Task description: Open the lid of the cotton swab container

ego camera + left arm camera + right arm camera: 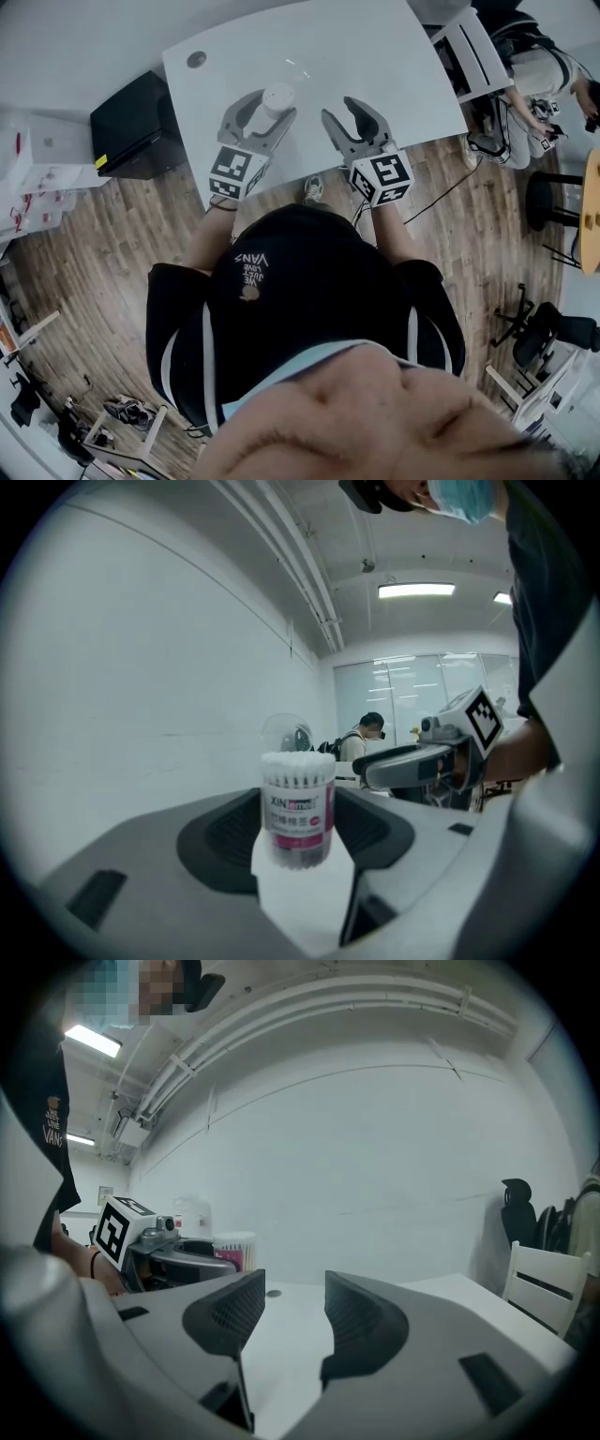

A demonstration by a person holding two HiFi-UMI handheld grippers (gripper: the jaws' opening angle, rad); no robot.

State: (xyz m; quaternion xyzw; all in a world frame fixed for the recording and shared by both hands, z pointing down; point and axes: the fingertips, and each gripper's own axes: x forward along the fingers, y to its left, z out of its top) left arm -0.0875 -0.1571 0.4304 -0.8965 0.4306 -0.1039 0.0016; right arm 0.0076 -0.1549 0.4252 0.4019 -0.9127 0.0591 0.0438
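Swab container (298, 803) between left gripper (274, 103) jaws, right gripper (339, 110) beside

The clear cylindrical cotton swab container (298, 808) has a paper label around its side. The label's white upper band shows a brand word that starts with "XIN" in dark letters. The last letters of that word sit in a small red box and are too small to read. White characters on the pink band below cannot be made out.

The person's black T-shirt (281, 309) shows white print, upside down in the head view, reading "VANS" with small lines beside it that appear to read "WE JUST LOVE". The right gripper view shows "VAN" from the same print.

Each white marker cube (234, 172) carries black-and-white square code patterns, not letters.
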